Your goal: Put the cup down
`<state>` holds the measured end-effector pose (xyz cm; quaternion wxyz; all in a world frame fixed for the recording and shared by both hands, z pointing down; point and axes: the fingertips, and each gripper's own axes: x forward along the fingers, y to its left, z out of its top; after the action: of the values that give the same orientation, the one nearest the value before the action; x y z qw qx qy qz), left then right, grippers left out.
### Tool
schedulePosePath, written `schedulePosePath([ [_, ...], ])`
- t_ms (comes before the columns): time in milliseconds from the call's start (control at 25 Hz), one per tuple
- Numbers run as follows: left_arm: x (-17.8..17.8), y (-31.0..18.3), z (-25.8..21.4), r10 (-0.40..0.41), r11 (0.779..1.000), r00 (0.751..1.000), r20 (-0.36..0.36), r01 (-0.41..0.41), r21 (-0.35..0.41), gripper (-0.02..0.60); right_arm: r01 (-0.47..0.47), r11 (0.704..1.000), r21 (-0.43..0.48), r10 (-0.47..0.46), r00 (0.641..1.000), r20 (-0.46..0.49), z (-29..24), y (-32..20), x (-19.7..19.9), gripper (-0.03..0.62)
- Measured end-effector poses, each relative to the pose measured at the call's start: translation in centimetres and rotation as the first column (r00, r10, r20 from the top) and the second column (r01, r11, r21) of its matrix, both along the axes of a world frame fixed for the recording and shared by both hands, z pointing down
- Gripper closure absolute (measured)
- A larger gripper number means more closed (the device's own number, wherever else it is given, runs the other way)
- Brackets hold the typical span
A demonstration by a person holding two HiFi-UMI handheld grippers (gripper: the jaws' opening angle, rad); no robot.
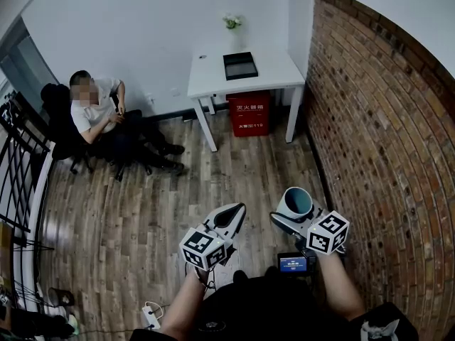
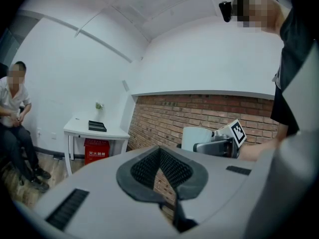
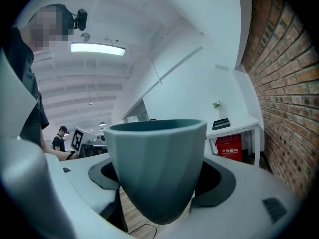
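A teal-grey cup [image 1: 295, 202] stands upright between the jaws of my right gripper [image 1: 290, 215], held in the air above the wooden floor. In the right gripper view the cup [image 3: 157, 158] fills the middle, and the right gripper [image 3: 160, 185] is shut on its sides. My left gripper [image 1: 231, 217] hangs level just left of it, shut with nothing in it. In the left gripper view the dark pads [image 2: 149, 166] of the left gripper [image 2: 160, 156] meet in a point, and the cup [image 2: 196, 138] shows beyond them at the right.
A white table [image 1: 281, 73] stands against the far wall with a black tray [image 1: 240, 65] and a small plant [image 1: 232, 21] on it. A red box [image 1: 249, 112] sits beneath. A seated person [image 1: 99, 112] is at the left. A brick wall [image 1: 384, 141] runs along the right.
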<state>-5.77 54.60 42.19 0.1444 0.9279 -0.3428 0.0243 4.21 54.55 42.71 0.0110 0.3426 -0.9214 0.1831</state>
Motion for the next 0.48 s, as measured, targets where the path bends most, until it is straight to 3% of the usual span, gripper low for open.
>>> schedulePosePath([
  [480,0.7,0.0,0.1,0.003,1.000,1.000,0.001,-0.003,-0.007,0.575,-0.012,1.000,-0.006,0.012,1.000,0.011,0.0,0.1,1.0,0.197],
])
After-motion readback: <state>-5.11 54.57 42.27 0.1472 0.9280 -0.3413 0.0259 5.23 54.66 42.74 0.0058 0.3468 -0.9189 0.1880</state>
